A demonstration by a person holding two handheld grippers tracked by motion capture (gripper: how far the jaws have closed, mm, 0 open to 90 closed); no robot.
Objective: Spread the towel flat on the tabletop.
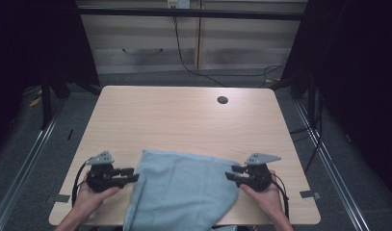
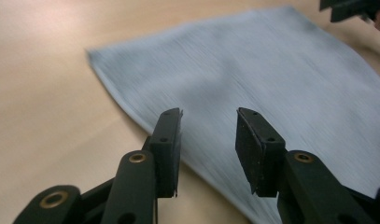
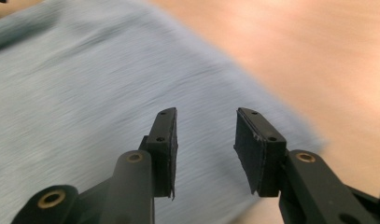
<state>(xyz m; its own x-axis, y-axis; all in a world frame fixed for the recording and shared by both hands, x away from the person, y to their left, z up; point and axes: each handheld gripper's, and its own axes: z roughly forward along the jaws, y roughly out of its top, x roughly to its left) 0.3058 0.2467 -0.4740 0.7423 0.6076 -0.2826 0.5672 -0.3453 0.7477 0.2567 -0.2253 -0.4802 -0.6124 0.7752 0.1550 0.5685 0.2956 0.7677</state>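
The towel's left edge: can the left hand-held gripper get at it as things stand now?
Probably yes. The left hand-held gripper sits right beside the towel with its jaws open and empty, pointing at that edge. Only bare table lies between them, with nothing in the way.
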